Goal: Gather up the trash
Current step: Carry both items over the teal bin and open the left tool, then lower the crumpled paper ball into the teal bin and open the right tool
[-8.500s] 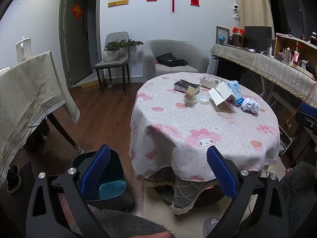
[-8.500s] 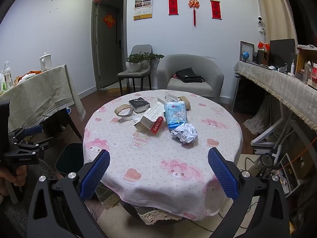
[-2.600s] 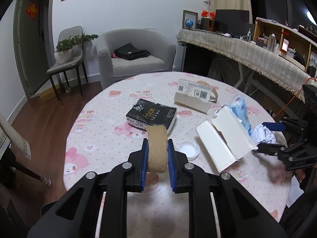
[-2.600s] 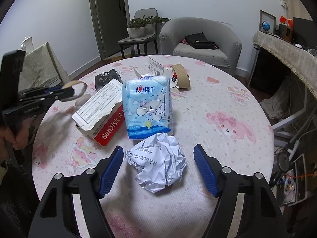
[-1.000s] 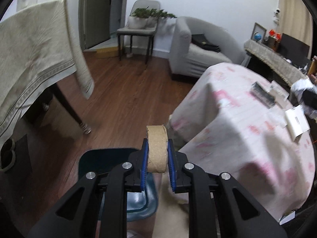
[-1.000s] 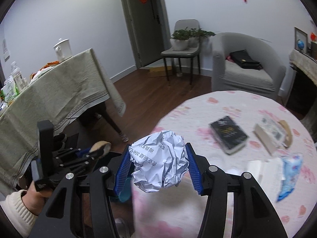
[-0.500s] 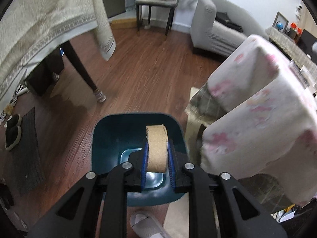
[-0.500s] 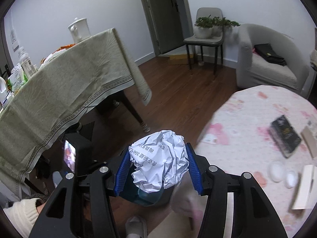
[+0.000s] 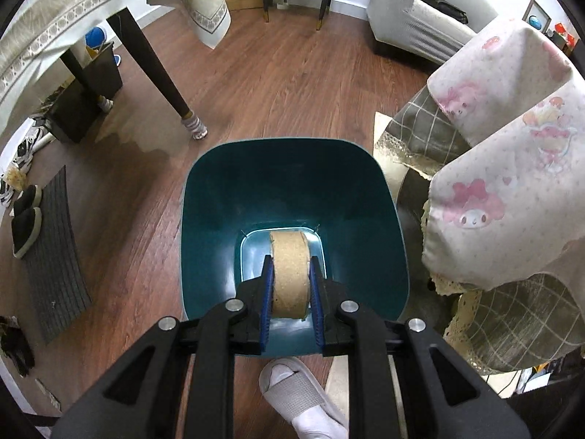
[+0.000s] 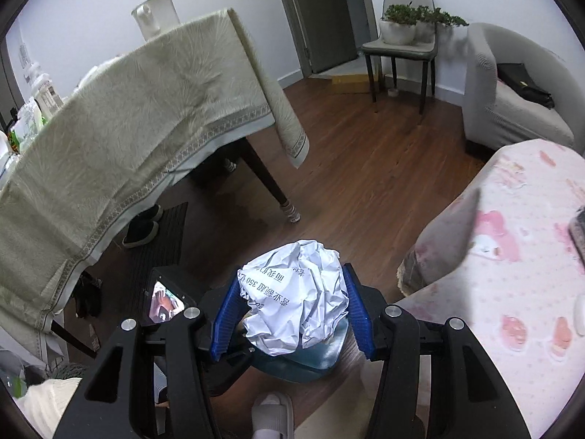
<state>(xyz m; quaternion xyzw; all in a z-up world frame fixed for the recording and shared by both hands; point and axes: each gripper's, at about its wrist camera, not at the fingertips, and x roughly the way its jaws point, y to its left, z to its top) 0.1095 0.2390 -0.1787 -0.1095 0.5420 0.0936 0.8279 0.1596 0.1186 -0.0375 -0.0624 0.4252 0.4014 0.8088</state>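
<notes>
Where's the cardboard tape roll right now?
In the left wrist view, the cardboard tape roll is clamped in the left gripper, directly above the open teal bin beside the round table.

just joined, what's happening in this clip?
Trash pickup, two handheld grippers. The left gripper is shut on a cardboard tape roll, held over the open teal bin on the floor, not yet dropped. The right gripper is shut on a crumpled paper ball, also above the bin beside the pink-clothed table.
</notes>
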